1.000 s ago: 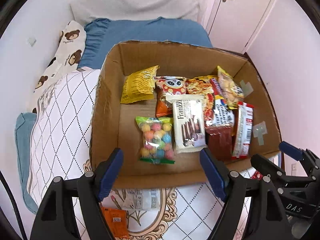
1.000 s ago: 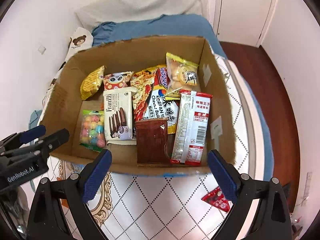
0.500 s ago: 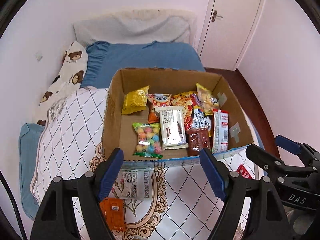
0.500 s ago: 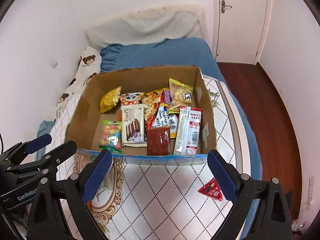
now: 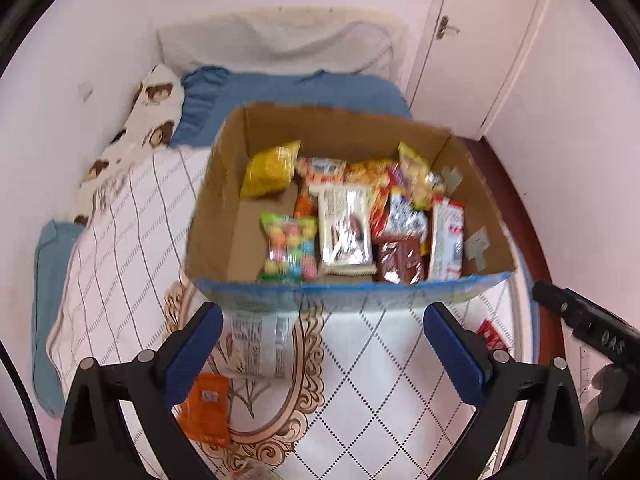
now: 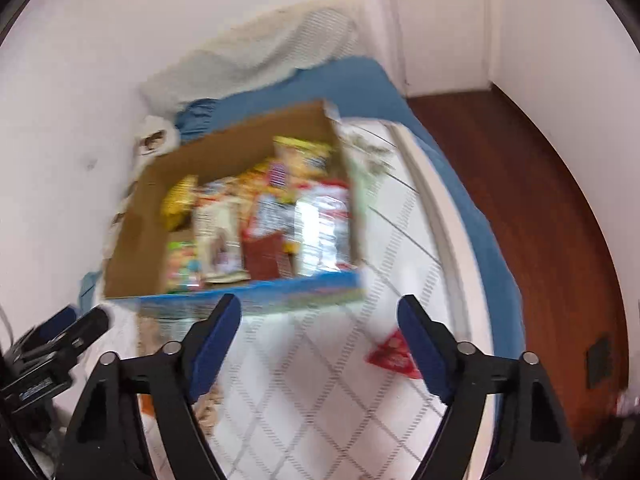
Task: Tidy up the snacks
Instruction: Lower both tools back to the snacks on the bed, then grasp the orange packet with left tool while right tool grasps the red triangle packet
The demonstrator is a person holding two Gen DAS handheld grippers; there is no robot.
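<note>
A cardboard box (image 5: 216, 216) (image 6: 132, 236) stands on the bed and holds several snack packets. Three packets lie loose on the quilt: a white packet (image 5: 260, 340) just in front of the box, an orange packet (image 5: 206, 412) nearer me, and a red packet (image 5: 491, 334) (image 6: 394, 356) at the right. My left gripper (image 5: 322, 344) is open and empty, above the quilt in front of the box. My right gripper (image 6: 320, 340) is open and empty, left of the red packet. The right wrist view is blurred.
The patterned quilt (image 5: 380, 380) covers the near part of the bed. A blue sheet (image 5: 288, 88), a bear-print pillow (image 5: 148, 120) and a white pillow lie behind the box. Pink walls, a door (image 5: 480, 40) and wooden floor (image 6: 540, 200) are at the right.
Both grippers have pulled back and up from the box, so more of the quilt and the loose packets show. The right view has swung right and blurred. Both stay open.
</note>
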